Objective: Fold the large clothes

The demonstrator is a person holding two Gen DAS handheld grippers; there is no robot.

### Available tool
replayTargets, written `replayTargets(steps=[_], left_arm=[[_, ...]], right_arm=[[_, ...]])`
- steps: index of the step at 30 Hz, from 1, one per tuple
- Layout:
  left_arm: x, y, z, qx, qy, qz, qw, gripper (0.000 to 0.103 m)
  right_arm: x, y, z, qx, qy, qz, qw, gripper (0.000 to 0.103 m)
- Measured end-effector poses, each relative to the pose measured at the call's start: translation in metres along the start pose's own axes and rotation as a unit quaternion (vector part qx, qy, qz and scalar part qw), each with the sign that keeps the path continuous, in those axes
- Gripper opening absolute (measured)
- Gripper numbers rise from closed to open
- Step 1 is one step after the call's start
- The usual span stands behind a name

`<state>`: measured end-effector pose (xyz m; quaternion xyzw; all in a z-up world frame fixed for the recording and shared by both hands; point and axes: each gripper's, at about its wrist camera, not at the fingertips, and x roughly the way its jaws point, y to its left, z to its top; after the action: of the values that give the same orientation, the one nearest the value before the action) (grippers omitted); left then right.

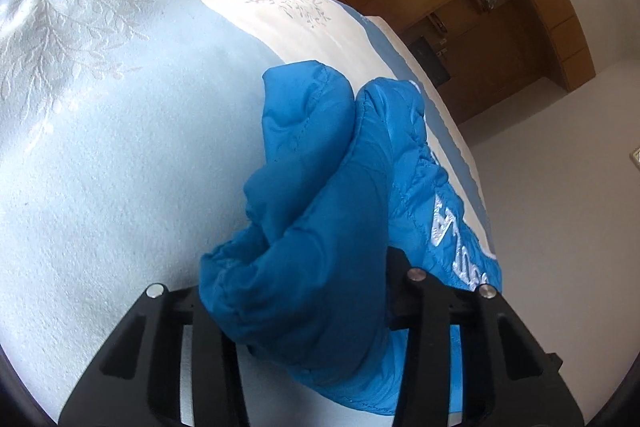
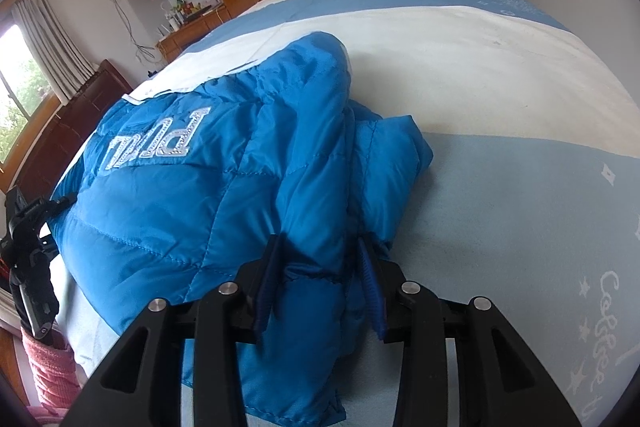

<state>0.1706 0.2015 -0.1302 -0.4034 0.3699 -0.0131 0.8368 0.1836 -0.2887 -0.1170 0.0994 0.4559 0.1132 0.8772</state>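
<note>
Blue puffer jacket: lying on bed, partly folded, long axis running away from both tongs twd far bed edge. Right gripper: narrow, pads clamped on near hem fold. Left gripper: jaws narrow, gripping bunched jacket fabric. Both hands at near end; jacket lies ahead.
</note>
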Motion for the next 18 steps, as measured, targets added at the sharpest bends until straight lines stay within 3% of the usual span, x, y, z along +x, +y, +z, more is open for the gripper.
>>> replayTargets(steps=[3, 8, 18], left_arm=[[0.01, 0.005, 0.005, 0.001, 0.011, -0.011, 0.9999, 0.04], [0.014, 0.002, 0.004, 0.026, 0.0, 0.001, 0.9997, 0.041], [0.007, 0.006, 0.0, 0.019, -0.007, -0.008, 0.9998, 0.039]], right_arm=[[0.002, 0.001, 0.001, -0.005, -0.001, -0.005, 1.0, 0.04], [0.005, 0.002, 0.0, -0.007, -0.009, -0.01, 1.0, 0.04], [0.001, -0.002, -0.006, -0.004, -0.018, -0.001, 1.0, 0.041]])
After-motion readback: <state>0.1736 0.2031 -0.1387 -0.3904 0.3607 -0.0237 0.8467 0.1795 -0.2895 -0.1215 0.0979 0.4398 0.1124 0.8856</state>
